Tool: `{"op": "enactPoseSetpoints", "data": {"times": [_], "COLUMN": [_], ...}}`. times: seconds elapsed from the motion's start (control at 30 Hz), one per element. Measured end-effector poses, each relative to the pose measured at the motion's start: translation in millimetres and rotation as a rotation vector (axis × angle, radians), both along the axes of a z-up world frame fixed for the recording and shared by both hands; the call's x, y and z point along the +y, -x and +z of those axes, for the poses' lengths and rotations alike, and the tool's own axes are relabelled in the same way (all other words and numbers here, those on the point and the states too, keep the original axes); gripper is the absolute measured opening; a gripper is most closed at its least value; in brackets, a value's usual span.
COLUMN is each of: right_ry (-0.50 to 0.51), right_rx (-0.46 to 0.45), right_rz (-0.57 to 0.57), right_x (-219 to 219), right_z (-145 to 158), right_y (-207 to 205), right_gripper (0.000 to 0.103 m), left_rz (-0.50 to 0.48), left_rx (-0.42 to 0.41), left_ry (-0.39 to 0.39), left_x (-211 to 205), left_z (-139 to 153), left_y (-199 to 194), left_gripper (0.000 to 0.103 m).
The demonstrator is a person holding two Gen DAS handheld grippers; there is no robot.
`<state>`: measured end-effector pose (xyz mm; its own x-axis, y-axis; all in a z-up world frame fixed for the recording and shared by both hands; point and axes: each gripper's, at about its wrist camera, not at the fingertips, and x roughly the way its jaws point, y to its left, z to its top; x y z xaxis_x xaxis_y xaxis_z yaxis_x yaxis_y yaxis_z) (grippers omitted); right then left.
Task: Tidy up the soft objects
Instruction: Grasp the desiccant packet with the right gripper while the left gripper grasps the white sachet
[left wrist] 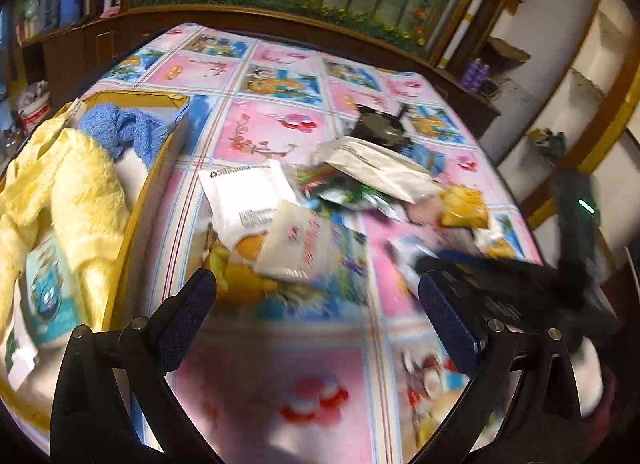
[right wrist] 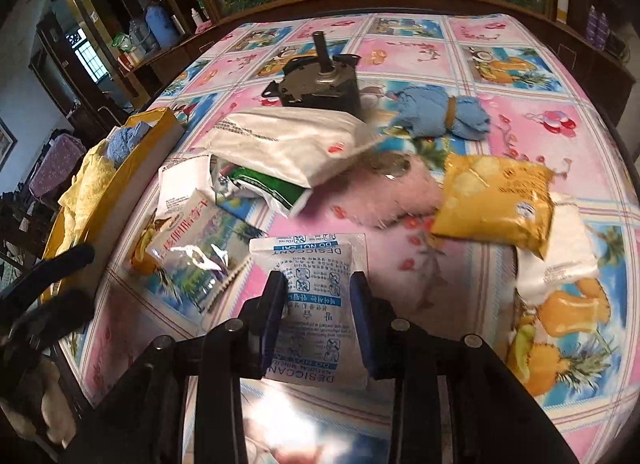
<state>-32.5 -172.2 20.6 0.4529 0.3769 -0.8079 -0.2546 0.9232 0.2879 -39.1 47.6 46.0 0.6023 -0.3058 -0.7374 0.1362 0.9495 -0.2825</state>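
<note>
A: How much of the sorting can be judged as done?

B: Part of it; the yellow cardboard box (left wrist: 136,200) at the left edge of the bed already holds a fluffy pale-yellow cloth (left wrist: 68,188), a blue terry towel (left wrist: 120,126) and a printed packet or two; the rest is spread over the pink-and-blue cartoon bedsheet (right wrist: 532,76).

A: What is left out?

B: A rolled blue cloth bound with a band (right wrist: 440,112) towards the far right corner; a fuzzy pink cloth (right wrist: 400,192) near the middle, partly under a large white plastic pouch (right wrist: 288,144); a yellow crinkled snack bag (right wrist: 496,204) at the right edge; a clear printed sachet (right wrist: 192,252) just beside the box; a dark metal motor with a shaft (right wrist: 320,80), which is judged no soft thing and likely to be left.

A: And the grippers?

B: The right gripper (right wrist: 318,296) is seen with its jaws narrowed around the white desiccant packet with blue print (right wrist: 316,264), near the front edge; whether the pads (right wrist: 276,300) actually press it cannot be told, as the packet lies flat beneath them. The left gripper (left wrist: 316,304) is held wide apart and empty over the front of the sheet, near the box.

A: So?

B: Less than half appears packed; the desiccant packet is judged the item in hand.
</note>
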Motion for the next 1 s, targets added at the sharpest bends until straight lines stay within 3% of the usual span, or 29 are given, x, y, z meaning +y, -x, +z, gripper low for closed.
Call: {"op": "enactPoseSetpoints", "data": {"times": [0.17, 0.27, 0.33, 0.47, 0.6, 0.8, 0.9, 1.0], "right_ry": [-0.049, -0.061, -0.056, -0.061, -0.083, -0.142, -0.11, -0.049], "right_rx": [0.013, 0.005, 0.0, -0.007, 0.001, 0.018, 0.005, -0.002], "right_rz": [-0.02, -0.021, -0.016, -0.005, -0.002, -0.009, -0.001, 0.01], "right_x": [-28.1, -32.3, -26.9, -27.3, -32.1, -37.5, -31.3, -19.4], "right_z": [-2.1, -2.4, -1.9, -2.0, -3.6, -1.6, 2.4, 3.1], "right_y": [14.7, 16.4, 14.6, 15.3, 15.8, 16.6, 17.2, 15.0], "right_gripper": [0.033, 0.034, 0.034, 0.034, 0.038, 0.049, 0.06, 0.061], "left_rz": [0.026, -0.09, -0.167, -0.374, -0.476, -0.407, -0.373, -0.354], "left_rx": [0.003, 0.075, 0.055, 0.086, 0.018, -0.016, 0.02, 0.033], "left_ry": [-0.126, -0.181, -0.249, -0.232, -0.234, -0.209, -0.213, -0.241], "left_x": [-25.7, -47.5, -58.6, -65.6, -53.4, -28.5, -29.9, -37.3], "left_z": [-17.3, -36.8, -40.6, -34.7, -16.4, -8.9, -20.9, -33.0], "left_y": [-44.0, -52.0, -38.5, 1.8, 41.1, 57.3, 48.4, 45.4], "left_gripper": [0.102, 0.097, 0.085, 0.085, 0.086, 0.087, 0.087, 0.087]}}
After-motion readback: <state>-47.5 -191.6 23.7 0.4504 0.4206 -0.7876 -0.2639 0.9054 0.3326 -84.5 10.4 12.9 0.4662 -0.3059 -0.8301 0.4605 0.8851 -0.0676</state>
